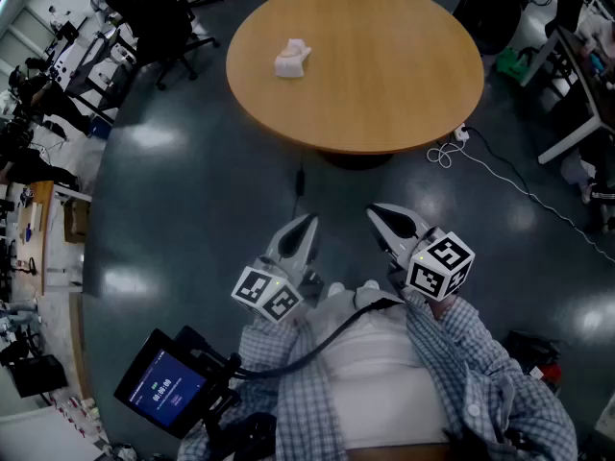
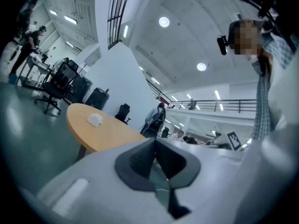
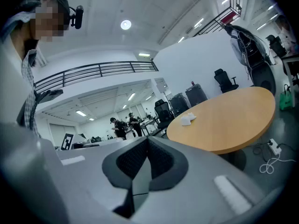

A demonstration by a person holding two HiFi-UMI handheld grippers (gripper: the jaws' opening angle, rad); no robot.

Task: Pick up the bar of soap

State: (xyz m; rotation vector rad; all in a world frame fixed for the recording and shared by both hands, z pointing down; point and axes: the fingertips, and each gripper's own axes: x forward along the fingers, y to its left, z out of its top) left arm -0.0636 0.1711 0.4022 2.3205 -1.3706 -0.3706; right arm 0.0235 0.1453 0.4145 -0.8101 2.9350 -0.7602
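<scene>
Soap, prob wrapped, inboard of table left edge

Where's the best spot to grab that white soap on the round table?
Probably across the middle of the soap, pinching its two long sides and coming down from above. It lies low on the table with open wood all round, so a side approach would likely just push it.
</scene>
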